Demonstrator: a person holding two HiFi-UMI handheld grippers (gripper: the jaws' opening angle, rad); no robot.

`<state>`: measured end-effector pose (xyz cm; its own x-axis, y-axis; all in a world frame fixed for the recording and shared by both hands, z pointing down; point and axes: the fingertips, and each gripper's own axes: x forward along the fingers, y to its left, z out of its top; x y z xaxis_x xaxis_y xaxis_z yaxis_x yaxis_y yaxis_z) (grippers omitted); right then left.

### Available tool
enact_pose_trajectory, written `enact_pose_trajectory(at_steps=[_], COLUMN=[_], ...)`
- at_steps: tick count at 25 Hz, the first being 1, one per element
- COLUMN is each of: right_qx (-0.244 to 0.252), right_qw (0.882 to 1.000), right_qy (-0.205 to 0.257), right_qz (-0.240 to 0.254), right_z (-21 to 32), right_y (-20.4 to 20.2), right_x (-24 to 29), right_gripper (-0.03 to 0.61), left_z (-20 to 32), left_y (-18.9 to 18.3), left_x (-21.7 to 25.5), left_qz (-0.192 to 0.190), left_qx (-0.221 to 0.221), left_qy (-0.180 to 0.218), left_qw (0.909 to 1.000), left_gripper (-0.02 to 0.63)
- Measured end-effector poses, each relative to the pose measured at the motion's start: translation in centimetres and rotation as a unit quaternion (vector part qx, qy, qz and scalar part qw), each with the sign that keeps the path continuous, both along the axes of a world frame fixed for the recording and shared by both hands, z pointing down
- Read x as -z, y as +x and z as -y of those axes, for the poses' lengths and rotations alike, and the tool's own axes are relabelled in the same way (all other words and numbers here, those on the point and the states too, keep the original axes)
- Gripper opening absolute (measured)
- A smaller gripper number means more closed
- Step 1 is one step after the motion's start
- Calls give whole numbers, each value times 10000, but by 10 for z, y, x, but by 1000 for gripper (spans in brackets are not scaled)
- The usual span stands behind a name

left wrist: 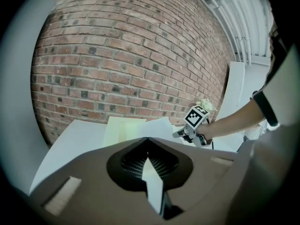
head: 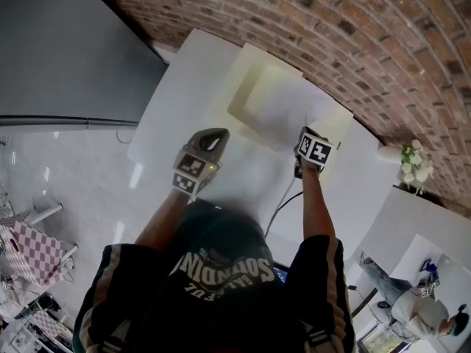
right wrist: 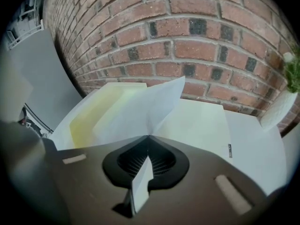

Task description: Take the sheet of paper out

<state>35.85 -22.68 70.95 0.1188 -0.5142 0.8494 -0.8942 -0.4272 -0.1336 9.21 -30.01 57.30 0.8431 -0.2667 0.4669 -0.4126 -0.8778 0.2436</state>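
- Head view: the dark top carries white print, upside down from here; it looks like "SOUNDIN", and the rest is not legible.
- Both grippers carry cubes with black-and-white square markers and no words.
- An open cream folder lies on the white worktop by the brick wall, with the sheet on top of it.
- The right gripper sits at the sheet's near right corner. A dark cable runs back from it.
- The left gripper hovers over bare worktop just beside the folder's near left edge, apart from the sheet.
- Left gripper view: its jaws are closed tip to tip with nothing gripped. Beyond them lie the folder and sheet, and the right gripper is at the sheet's far side.
- Right gripper view: its jaws are clenched on the sheet's corner. The sheet rises from the jaw tips, bent upward and lifted off the folder at that end. Its far part lies over the folder's yellowish left half.
- A small dark label on the folder's right half is too small to read.
- A white vase with greenery stands at the right by the wall.
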Motion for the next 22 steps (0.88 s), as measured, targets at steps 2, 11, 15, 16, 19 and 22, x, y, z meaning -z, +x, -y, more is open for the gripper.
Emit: enact_pose_trajectory(at_steps=[2,11,15,16,19,22], right_qx=[-76,-428,-355,-337,-319,-278], right_qw=[9999,9970,9945,9938,9912,9879], right_qy=[58,436,573,613,792,1012], right_qz=[-56,-479,-799,-859,-1015,-1143], right_z=[-7,-36,-46,-49,-53,-52], right_y=[2,11,10,9,6,3], right_x=[6,48,70,76,96,117], right_gripper=[3,3,3,3,3,3], left_z=[0,-6,-10,-11,-12,-11], left_y=[-1,-3,-1,-2,-2,0], left_x=[3,16,25,27,34,40], left_qz=[-32,-146,-220,-228,-270,-350], left_qx=[8,-115,-142,-147,-165,-164], left_qy=[27,157,255,273,321,384], left_qw=[10000,9997,9993,9993,9990,9985], left_gripper=[11,11,11,11,11,11])
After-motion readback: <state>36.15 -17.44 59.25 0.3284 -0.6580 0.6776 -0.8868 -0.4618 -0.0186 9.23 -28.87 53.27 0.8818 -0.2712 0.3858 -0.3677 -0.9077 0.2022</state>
